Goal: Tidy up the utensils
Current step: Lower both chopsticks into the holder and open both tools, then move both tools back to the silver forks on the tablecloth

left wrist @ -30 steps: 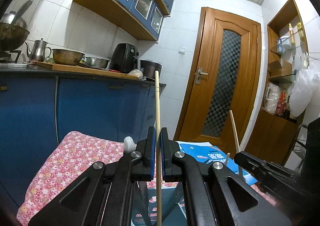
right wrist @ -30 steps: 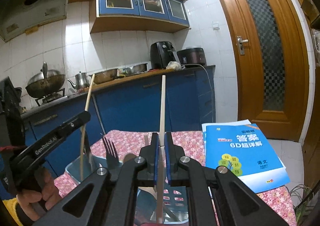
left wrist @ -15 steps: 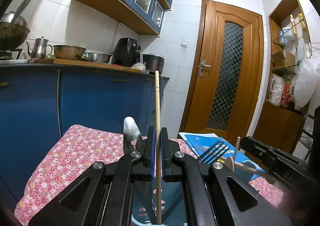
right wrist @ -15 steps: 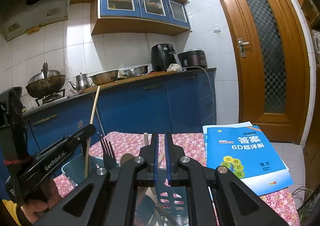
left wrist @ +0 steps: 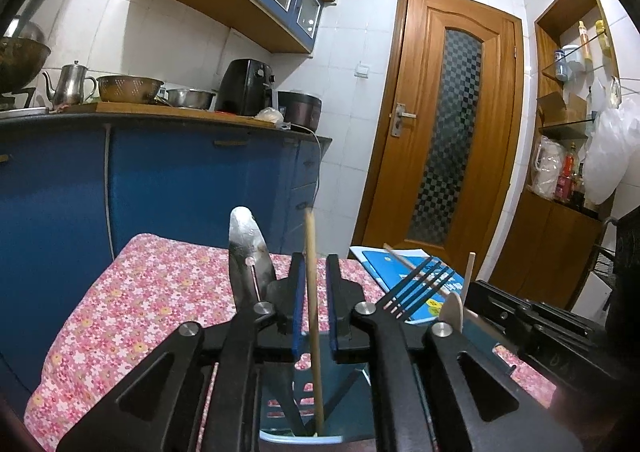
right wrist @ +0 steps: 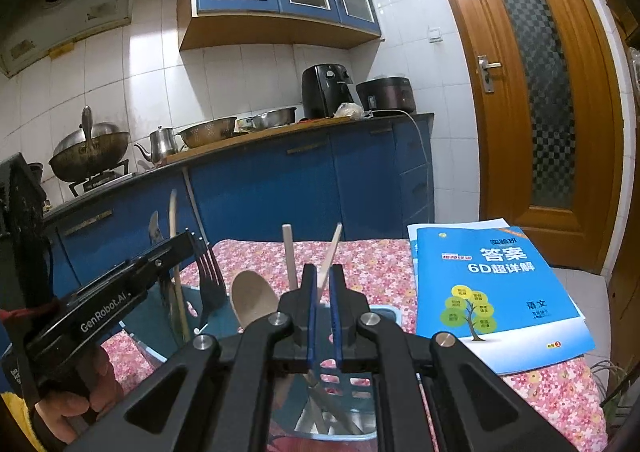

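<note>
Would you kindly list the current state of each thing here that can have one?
Left tongs: opening, thin wooden chopstick standing between, pads off it.
Right tongs: shut, empty.
Blue plastic utensil basket: holding utensils upright.
Brown wooden door: closed.
Blue workbook: closed, flat.

Left claw (left wrist: 313,306) jaws opening, pointing slightly downward; right claw (right wrist: 323,306) closed, tilted likewise.

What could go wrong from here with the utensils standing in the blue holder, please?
The left gripper is opening around the thin wooden chopstick; pulling away crookedly could flick it out of the blue plastic utensil holder. The right gripper sits among leaning handles near the black fork, so a sideways move could tip them.
</note>
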`<act>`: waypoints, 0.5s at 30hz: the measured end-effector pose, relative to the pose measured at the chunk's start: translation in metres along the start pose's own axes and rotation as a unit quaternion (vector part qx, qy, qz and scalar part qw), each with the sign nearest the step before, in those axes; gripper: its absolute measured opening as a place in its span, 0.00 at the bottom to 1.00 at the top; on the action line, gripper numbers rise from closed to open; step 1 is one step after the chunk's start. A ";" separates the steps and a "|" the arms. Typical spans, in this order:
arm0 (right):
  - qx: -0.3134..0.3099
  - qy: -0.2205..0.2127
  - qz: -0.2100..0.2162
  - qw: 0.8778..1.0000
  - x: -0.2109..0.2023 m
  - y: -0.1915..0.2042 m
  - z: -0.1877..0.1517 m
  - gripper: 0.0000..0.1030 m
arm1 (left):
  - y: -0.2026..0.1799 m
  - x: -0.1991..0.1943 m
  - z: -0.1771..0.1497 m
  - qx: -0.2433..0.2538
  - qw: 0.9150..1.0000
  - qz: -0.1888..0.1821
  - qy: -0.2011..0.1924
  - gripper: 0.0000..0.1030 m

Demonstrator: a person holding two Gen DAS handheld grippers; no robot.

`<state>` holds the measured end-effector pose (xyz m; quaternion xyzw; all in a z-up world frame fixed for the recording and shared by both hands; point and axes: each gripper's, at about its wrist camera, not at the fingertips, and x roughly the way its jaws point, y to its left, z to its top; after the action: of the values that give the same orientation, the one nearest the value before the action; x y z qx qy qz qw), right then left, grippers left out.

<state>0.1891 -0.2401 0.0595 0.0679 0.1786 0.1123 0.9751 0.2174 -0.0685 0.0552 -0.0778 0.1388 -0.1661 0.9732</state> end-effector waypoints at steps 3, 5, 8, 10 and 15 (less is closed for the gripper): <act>0.001 0.010 0.000 1.000 -0.003 0.000 -0.001 0.08 | -0.003 -0.003 0.002 0.004 1.000 0.003 0.000 0.17; 0.000 0.019 0.001 1.000 -0.004 0.001 -0.002 0.08 | -0.004 -0.007 0.004 0.004 1.000 0.004 0.000 0.20; -0.004 0.033 -0.002 0.999 -0.003 0.004 -0.004 0.08 | -0.005 -0.013 0.007 -0.003 1.000 0.001 0.004 0.22; -0.003 0.045 -0.006 0.999 -0.002 0.003 -0.006 0.08 | -0.004 -0.018 0.007 -0.005 1.000 0.000 0.007 0.22; 0.027 0.057 0.002 0.998 -0.006 -0.006 -0.009 0.08 | -0.002 -0.029 0.006 -0.010 1.000 0.002 0.023 0.22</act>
<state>0.1817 -0.2467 0.0517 0.0882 0.2373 0.1128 0.9608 0.1924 -0.0598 0.0683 -0.0834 0.1634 -0.1650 0.9691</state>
